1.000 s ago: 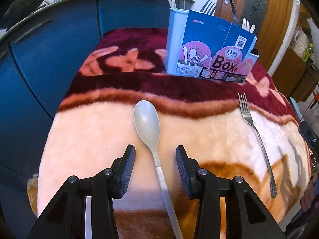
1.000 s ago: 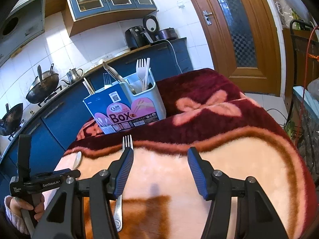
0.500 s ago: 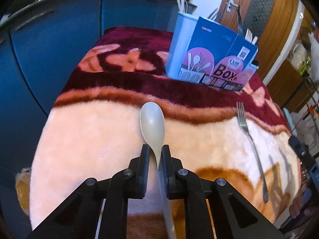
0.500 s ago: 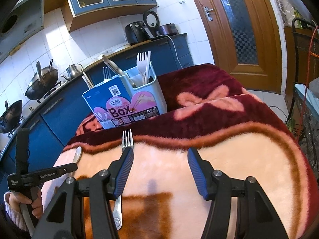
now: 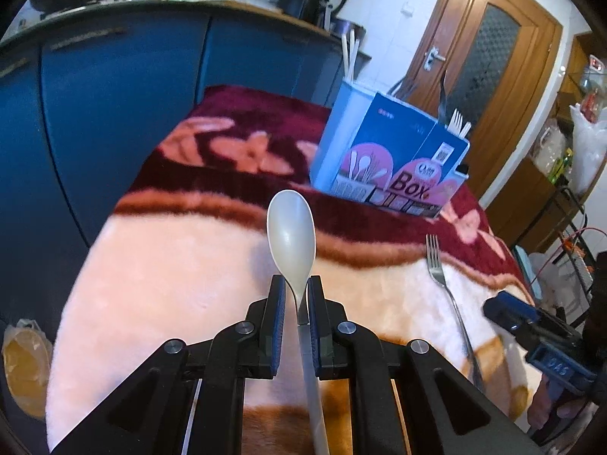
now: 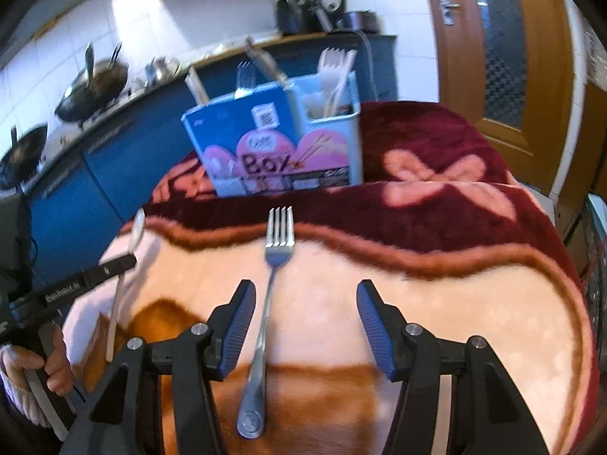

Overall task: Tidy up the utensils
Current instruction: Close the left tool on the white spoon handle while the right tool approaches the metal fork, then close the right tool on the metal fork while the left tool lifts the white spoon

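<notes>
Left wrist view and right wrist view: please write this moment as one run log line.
left gripper: shut on spoon | right gripper: open, around fork handle | fork: on blanket | organizer box: behind

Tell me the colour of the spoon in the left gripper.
Off-white, a pale cream; the spoon shows best in the left wrist view.

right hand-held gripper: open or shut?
Open. The right hand-held gripper has its jaws wide apart over the blanket, the metal fork lying between them, ungripped.
</notes>
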Action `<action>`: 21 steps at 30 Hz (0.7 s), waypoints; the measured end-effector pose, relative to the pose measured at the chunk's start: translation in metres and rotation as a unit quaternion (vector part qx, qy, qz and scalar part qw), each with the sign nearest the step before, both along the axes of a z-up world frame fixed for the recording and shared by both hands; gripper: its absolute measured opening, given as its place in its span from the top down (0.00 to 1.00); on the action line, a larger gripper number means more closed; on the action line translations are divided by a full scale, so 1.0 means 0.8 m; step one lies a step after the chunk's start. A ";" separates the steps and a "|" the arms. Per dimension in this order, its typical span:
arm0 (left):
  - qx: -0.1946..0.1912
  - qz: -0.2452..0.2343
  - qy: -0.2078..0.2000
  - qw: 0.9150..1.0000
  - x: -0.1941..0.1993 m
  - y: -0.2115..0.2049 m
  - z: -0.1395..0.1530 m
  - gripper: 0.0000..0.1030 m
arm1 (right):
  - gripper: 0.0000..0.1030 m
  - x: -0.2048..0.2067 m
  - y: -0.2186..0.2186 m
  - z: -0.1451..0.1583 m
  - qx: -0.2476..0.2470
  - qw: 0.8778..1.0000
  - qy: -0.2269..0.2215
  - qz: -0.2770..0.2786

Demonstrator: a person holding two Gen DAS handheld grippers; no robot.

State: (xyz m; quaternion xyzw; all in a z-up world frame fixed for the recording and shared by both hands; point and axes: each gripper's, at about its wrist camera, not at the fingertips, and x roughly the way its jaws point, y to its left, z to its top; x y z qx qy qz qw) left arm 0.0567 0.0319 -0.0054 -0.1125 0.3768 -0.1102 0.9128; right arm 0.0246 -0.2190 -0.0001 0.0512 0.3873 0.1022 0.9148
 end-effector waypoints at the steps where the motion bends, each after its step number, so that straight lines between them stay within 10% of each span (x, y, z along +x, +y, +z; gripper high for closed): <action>1: -0.002 0.001 -0.006 1.000 -0.002 0.001 0.002 0.89 | 0.49 0.003 0.005 -0.001 -0.007 1.000 0.007 0.006; 21: -0.021 0.025 -0.045 0.998 -0.017 0.020 0.001 0.89 | 0.86 0.064 0.053 -0.016 -0.075 0.984 0.136 0.089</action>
